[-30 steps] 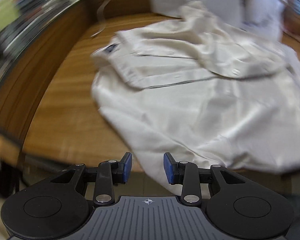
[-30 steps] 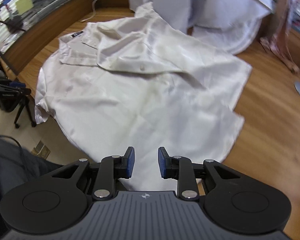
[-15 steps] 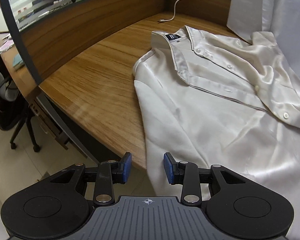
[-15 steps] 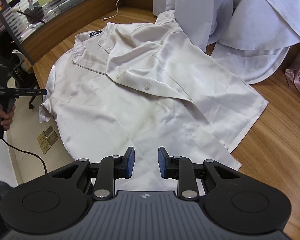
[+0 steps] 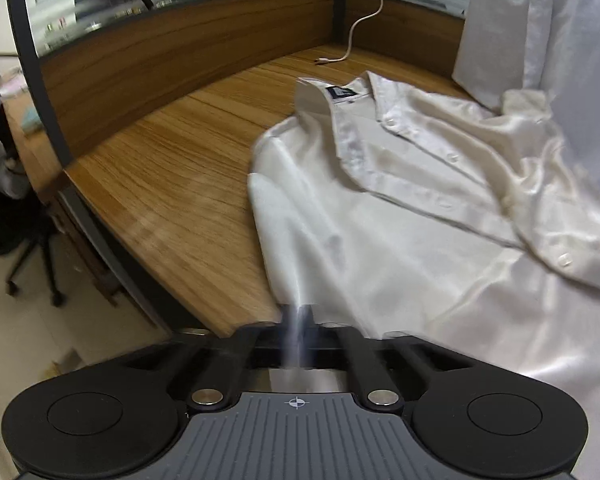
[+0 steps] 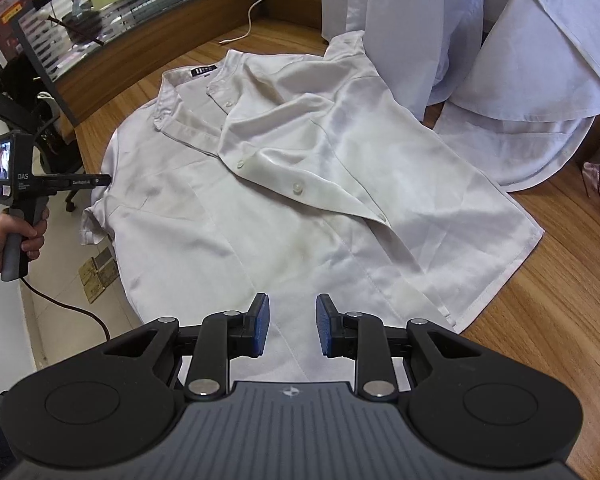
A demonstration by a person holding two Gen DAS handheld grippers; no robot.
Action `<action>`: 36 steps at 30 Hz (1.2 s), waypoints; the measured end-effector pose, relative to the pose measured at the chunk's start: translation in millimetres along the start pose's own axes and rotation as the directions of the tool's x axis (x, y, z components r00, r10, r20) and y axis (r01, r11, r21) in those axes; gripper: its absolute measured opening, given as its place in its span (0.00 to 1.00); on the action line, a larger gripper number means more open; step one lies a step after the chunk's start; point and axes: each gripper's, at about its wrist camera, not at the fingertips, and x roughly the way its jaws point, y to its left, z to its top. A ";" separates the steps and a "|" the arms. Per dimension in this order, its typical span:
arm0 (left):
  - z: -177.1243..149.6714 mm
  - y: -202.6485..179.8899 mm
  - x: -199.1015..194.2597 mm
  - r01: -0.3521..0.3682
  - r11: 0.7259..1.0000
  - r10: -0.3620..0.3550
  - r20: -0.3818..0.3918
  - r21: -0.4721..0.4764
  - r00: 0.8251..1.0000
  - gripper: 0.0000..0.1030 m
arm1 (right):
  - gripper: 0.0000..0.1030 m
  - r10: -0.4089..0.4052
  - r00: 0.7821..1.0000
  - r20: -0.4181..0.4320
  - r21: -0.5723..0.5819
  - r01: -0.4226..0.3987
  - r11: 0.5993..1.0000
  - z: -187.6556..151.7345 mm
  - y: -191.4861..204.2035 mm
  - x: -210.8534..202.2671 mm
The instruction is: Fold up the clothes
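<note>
A cream satin shirt (image 6: 300,200) lies front up on the wooden table (image 6: 560,320), collar at the far left, front placket partly open and rumpled. In the left wrist view the shirt (image 5: 420,240) fills the right half. My left gripper (image 5: 298,320) is shut on the shirt's short sleeve at the table's front edge; from the right wrist view it shows at the sleeve (image 6: 100,180). My right gripper (image 6: 288,330) is open and empty, just above the shirt's hem.
Pale blue shirts (image 6: 500,40) are heaped at the back right, touching the cream shirt. A white cable (image 5: 360,28) lies at the far edge by a wooden partition (image 5: 180,60). An office chair (image 5: 28,220) stands on the floor to the left.
My left gripper moved in on the shirt's sleeve at the table edge and shut on it. My right gripper drew slightly closer to the hem and stays open.
</note>
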 end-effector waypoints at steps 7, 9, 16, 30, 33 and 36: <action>30.9 -30.9 -23.9 0.016 0.997 -0.019 0.040 0.081 0.999 0.02 | 0.28 -0.017 0.999 0.041 0.075 0.014 0.997 -10.1 0.9 -6.0; 41.1 -47.0 -25.3 0.043 0.992 -0.048 0.038 0.122 0.998 0.02 | 0.28 -0.023 0.998 0.052 0.097 0.018 0.995 -12.9 1.1 -7.7; 60.3 -98.6 -11.9 0.128 0.962 -0.137 0.020 0.242 0.990 0.13 | 0.28 -0.062 0.995 0.083 0.157 0.048 0.986 -24.5 5.5 -13.0; 84.7 -22.9 -32.8 0.109 0.967 -0.110 -0.009 0.230 0.994 0.29 | 0.28 -0.140 0.983 0.118 0.323 0.096 0.942 -32.6 22.0 -7.2; 88.9 8.3 -32.7 0.130 0.968 -0.120 -0.061 0.216 0.991 0.40 | 0.28 -0.135 0.984 0.117 0.349 0.086 0.933 -27.8 30.4 3.4; 88.3 23.2 -32.7 0.195 0.938 -0.171 -0.106 0.286 0.980 0.53 | 0.28 -0.132 0.984 0.119 0.369 0.079 0.926 -20.2 42.5 16.2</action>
